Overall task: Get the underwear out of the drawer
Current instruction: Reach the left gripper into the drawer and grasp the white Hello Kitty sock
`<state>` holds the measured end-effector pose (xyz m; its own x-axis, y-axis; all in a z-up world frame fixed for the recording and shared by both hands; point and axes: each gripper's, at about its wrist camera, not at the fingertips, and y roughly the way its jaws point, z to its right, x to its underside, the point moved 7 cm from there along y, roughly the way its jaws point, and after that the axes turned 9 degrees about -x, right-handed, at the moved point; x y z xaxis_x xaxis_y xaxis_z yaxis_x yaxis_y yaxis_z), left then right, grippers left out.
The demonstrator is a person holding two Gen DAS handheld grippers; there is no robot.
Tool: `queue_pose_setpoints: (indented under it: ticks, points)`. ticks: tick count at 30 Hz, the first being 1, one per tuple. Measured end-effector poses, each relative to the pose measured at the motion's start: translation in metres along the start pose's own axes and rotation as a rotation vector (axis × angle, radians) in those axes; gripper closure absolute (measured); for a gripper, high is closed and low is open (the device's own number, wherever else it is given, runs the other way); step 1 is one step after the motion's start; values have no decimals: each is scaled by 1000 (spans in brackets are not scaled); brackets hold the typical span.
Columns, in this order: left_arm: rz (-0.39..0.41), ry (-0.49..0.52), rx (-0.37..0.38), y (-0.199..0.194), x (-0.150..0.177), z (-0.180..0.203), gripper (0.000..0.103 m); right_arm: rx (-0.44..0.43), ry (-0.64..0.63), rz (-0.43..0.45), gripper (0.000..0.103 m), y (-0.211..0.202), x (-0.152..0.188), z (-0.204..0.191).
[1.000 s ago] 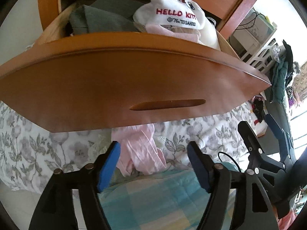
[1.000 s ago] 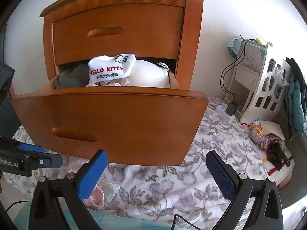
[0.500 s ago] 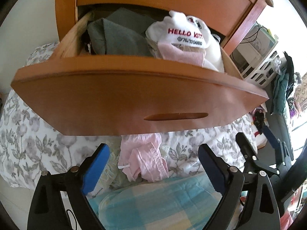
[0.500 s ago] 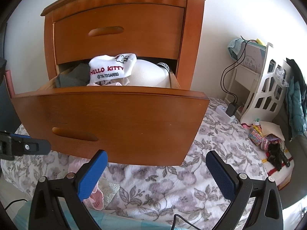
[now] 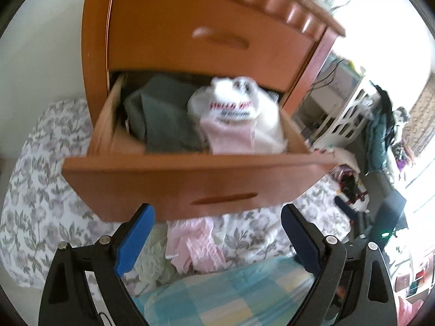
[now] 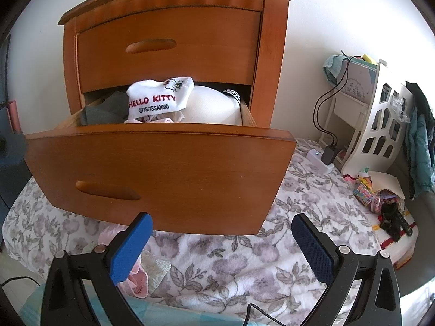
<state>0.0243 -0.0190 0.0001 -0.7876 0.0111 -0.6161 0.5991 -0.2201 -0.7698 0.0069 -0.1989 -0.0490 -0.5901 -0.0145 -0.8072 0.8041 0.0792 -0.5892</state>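
Showing from the left wrist: left hand-held gripper spread wide, empty, above pink underwear lying on the floral bedspread; open lower drawer holds grey folded garment, white Hello Kitty sock, pink garment.

Right wrist: right hand-held gripper wide open, empty, before the drawer front; nightstand, white shelf unit, charger.

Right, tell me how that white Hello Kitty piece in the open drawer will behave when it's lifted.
The white Hello Kitty piece looks like soft folded cloth, so it will probably droop and unfold. It seems light. It lies on the pink garment, which may drag along.
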Motion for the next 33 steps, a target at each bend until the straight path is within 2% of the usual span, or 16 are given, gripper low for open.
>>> queue_pose_setpoints:
  ticks: [7, 11, 14, 17, 22, 30, 33]
  points:
    - [184, 27, -2, -47, -60, -6, 8, -6, 9, 10, 0, -1, -1, 1]
    - [214, 43, -55, -53, -93, -12, 8, -15, 32, 11, 0, -1, -1, 5]
    - [191, 50, -107, -46, -114, -16, 8, -15, 46, 14, 0, -1, -1, 8]
    - [165, 42, -124, -36, -131, -19, 8, -14, 51, 17, 0, -2, -1, 9]
    - [80, 22, -153, -4, -147, -22, 8, -20, 66, 10, 0, 0, 0, 11]
    - [-29, 10, -127, 46, -154, -12, 9, -37, 70, -11, 0, 6, 2, 12]
    - [-70, 8, -116, 64, -155, -7, 18, -41, 81, -23, 0, 9, 3, 14]
